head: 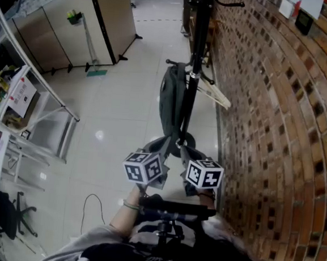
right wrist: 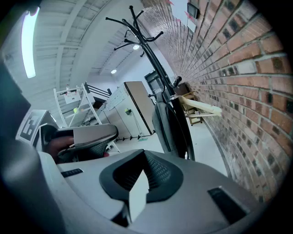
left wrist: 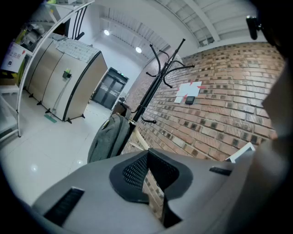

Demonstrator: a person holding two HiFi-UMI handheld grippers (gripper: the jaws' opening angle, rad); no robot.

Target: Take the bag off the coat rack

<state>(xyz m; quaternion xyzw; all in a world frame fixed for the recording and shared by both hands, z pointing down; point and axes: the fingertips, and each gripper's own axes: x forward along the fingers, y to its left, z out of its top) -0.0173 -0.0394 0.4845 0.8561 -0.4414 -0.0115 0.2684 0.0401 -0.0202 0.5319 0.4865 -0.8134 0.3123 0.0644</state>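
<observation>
Though empty, tools shut: left (left wrist: 150,169), right (right wrist: 143,169).

Ceiling lights (left wrist: 138,49), floor (head: 99,134) glare, fisheye warp, corners seemingly vignetted

We can read no word or number anywhere: the papers (left wrist: 187,93) on the far brick wall (head: 276,137), the printed sheet (head: 22,94) on the left shelf and the marker cubes (head: 144,166) show only blur or patterns.
</observation>
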